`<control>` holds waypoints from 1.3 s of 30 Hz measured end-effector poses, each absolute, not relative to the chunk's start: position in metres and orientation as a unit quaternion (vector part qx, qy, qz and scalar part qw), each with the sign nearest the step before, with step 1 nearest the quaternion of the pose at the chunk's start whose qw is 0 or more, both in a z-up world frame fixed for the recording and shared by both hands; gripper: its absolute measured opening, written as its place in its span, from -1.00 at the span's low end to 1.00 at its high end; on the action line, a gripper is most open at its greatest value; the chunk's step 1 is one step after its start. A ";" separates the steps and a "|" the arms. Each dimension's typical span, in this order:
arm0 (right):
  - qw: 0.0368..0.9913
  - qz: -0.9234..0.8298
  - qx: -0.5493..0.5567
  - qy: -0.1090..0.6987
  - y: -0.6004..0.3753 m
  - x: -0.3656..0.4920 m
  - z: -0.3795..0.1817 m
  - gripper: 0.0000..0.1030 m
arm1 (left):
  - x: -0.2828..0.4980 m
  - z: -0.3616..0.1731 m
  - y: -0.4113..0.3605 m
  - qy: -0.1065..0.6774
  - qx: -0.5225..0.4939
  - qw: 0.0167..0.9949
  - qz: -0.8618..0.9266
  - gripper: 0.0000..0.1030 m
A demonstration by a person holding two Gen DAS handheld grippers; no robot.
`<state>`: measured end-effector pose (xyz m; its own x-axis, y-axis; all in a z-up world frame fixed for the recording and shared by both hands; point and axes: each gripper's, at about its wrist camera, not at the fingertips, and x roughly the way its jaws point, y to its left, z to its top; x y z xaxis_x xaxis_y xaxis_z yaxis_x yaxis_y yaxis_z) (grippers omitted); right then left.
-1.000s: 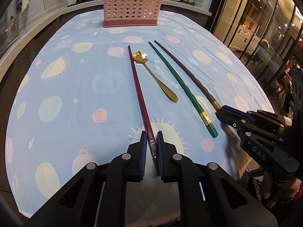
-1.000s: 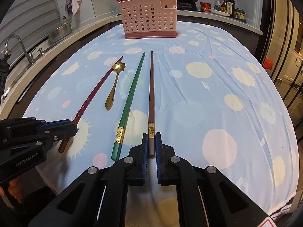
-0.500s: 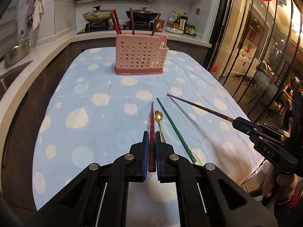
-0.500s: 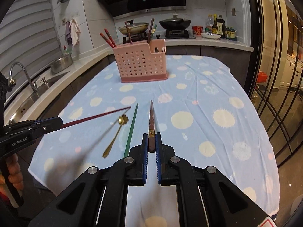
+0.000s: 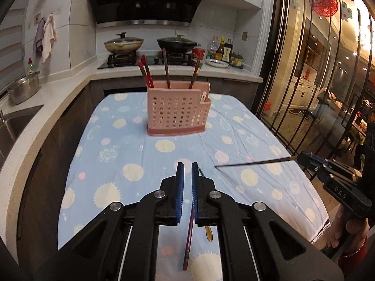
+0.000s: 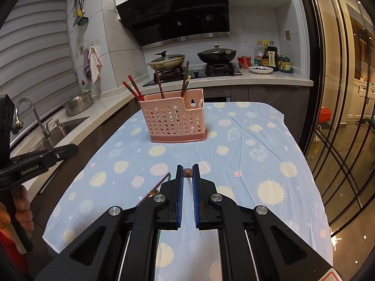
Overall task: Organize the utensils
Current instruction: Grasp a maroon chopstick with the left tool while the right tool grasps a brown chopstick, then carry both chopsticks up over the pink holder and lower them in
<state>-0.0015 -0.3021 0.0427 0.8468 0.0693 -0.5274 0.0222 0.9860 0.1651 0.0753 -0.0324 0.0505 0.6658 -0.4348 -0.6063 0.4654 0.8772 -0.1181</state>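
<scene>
My right gripper (image 5: 298, 158) is clamped on the butt of the brown chopstick (image 5: 253, 163). From the left camera its long axis runs almost level above the tablecloth (image 5: 131, 154), with the thin tip aimed across toward my left side. From the right camera I see it end-on, just a round brown end between the fingertips. My left gripper (image 5: 186, 171) has just been easing apart, and there is a narrow gap with nothing between the pads. The red chopstick (image 5: 188, 238) shows below those jaws, lengthwise, with its decorated butt toward me and its tip away. It looks to be down on the cloth, though I can't be sure. Beside it are the gold spoon (image 5: 208, 234) handle and the green chopstick (image 5: 201, 172) tip. The pink utensil holder (image 5: 178, 114) stands at the far end with chopsticks upright in it.
</scene>
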 end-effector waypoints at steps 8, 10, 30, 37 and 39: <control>0.946 0.015 0.107 0.305 -0.300 -0.022 0.020 -0.87 | 0.051 -0.060 -0.033 0.464 0.025 0.851 -0.244 -0.51; 0.945 0.014 0.107 0.307 -0.300 -0.025 0.019 -0.87 | 0.047 -0.074 -0.032 0.479 0.027 0.844 -0.240 -0.51; 0.956 0.020 0.090 0.280 -0.297 -0.021 0.043 -0.87 | 0.058 -0.016 -0.021 0.414 0.013 0.876 -0.246 -0.86; 0.970 0.035 0.080 0.228 -0.298 0.005 0.091 -0.87 | 0.087 0.059 -0.028 0.330 0.022 0.909 -0.253 -0.86; 0.973 0.036 0.076 0.217 -0.298 0.014 0.102 -0.87 | 0.094 0.076 -0.032 0.312 0.024 0.915 -0.255 -0.86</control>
<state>0.0139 -0.2979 0.1021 0.9037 0.1023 -0.4158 -0.0369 0.9860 0.1626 0.0943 -0.0318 0.0757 0.6755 -0.4512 -0.5831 0.4812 0.8690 -0.1150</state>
